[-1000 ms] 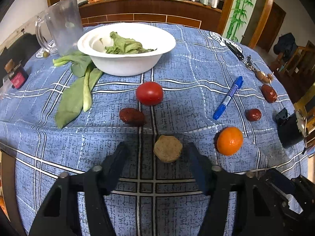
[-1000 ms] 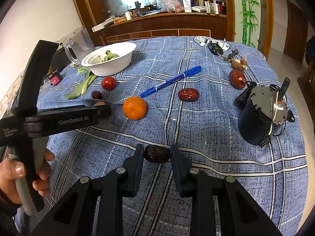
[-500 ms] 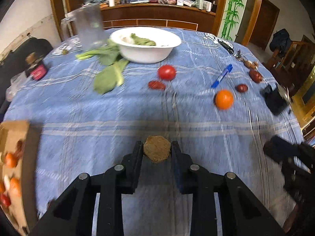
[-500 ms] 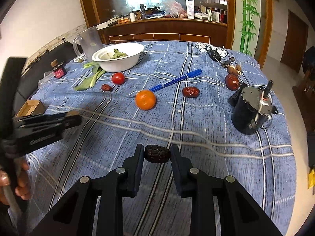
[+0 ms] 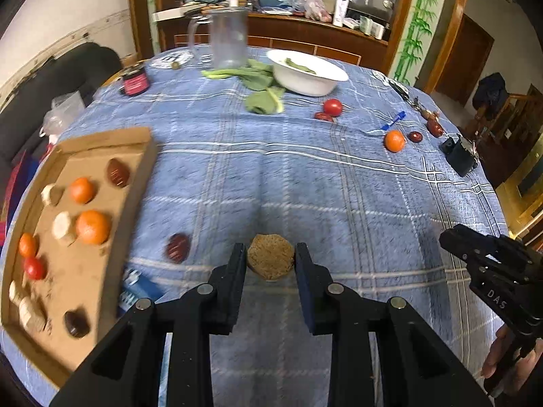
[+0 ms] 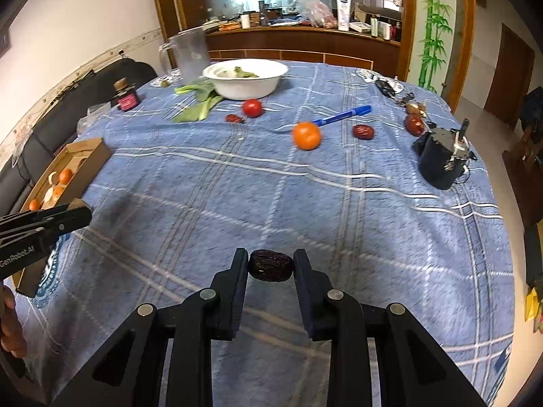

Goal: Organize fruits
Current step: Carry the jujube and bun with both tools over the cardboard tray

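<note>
Left gripper (image 5: 270, 263) clamps a tan, rough round fruit (image 5: 270, 260) clear of the blue tablecloth (image 5: 305, 183); cardboard tray (image 5: 101, 142) of sorted fruit (blurred, possibly tangerines and dates) at nine o'clock. Right gripper (image 6: 270, 266) pinches a dark date (image 6: 270, 265).

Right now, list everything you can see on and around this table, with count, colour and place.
Cardboard tray: one, brown, table's left edge, holding oranges, tomatoes, dates and pale pieces.
White bowl: one, far side, greens inside.
Leafy greens: green, left of bowl.
Clear jug: one, behind bowl.
Red tomato: one, in front of bowl.
Loose orange: one, mid-table.
Blue marker: one, behind orange.
Black motor: one, right side.
Rough brown round fruit: one, in left gripper fingers.
Dark wrinkled date: one, in right gripper fingers.
</note>
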